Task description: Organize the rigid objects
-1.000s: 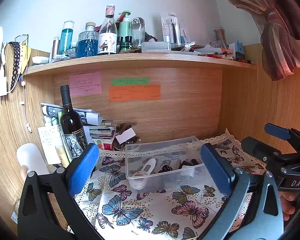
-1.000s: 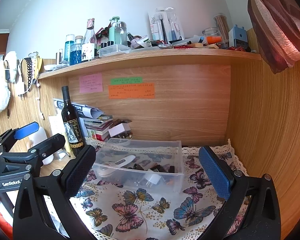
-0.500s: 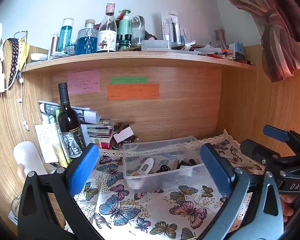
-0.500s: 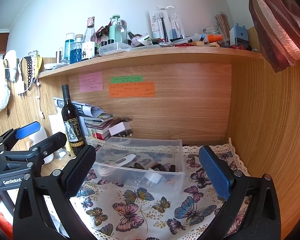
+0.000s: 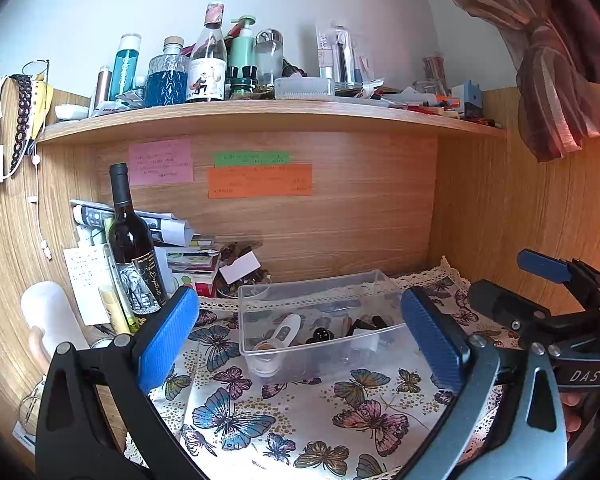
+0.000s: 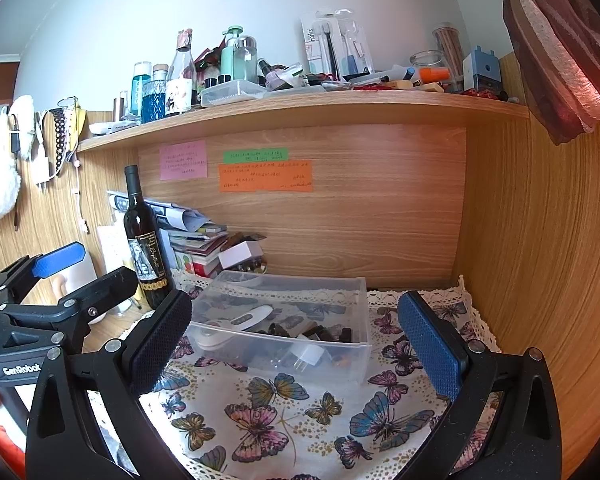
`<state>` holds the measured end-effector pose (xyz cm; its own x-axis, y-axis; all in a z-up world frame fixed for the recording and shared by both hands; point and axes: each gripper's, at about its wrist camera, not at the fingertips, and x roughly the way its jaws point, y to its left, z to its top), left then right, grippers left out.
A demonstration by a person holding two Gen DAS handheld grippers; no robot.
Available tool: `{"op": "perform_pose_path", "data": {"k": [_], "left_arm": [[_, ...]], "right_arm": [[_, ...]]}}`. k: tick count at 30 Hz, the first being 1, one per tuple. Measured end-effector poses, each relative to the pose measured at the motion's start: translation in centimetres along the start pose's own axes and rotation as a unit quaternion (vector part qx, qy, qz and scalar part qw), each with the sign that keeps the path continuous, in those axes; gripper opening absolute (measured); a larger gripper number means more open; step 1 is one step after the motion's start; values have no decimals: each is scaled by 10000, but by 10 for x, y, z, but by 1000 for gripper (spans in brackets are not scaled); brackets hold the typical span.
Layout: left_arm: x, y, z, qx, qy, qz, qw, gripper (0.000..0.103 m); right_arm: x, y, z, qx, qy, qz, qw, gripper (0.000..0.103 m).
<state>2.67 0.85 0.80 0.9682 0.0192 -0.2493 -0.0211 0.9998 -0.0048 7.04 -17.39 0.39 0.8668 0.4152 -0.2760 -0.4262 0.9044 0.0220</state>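
Both tongs, left (image 5: 300, 336) and right (image 6: 296, 340), are spread and empty before the clear box (image 6: 284, 312). Only the right view shows the white plug (image 6: 308, 354) inside.

The left gripper (image 5: 300, 340) has two matte black arms with triangular cut-outs, each tipped by a bright blue textured rectangular pad (image 5: 167, 338). Round silver screws sit at the joints near the pads. Seen from the right wrist camera, its black body carries the white lettering "GenRobot", a blue-tipped lever and more silver screws.

The right gripper (image 6: 296, 344) is of the same build: black arms with triangular openings, blue mesh-patterned pads (image 6: 430, 346) and silver screw heads. In the left wrist view its body shows white "DAS" lettering and a blue-tipped lever, with a sliver of skin-toned fingers (image 5: 573, 414) beneath.
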Motion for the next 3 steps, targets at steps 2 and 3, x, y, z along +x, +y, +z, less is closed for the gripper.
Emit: {"op": "perform_pose_path", "data": {"k": [2,3], "left_arm": [[1,1,0,-34,23,-22,10000,103],[2,1,1,-40,38,-21,10000,103]], "right_arm": [[1,0,0,-4,12,1,10000,103],[1,0,0,-8,11,0,10000,103]]}}
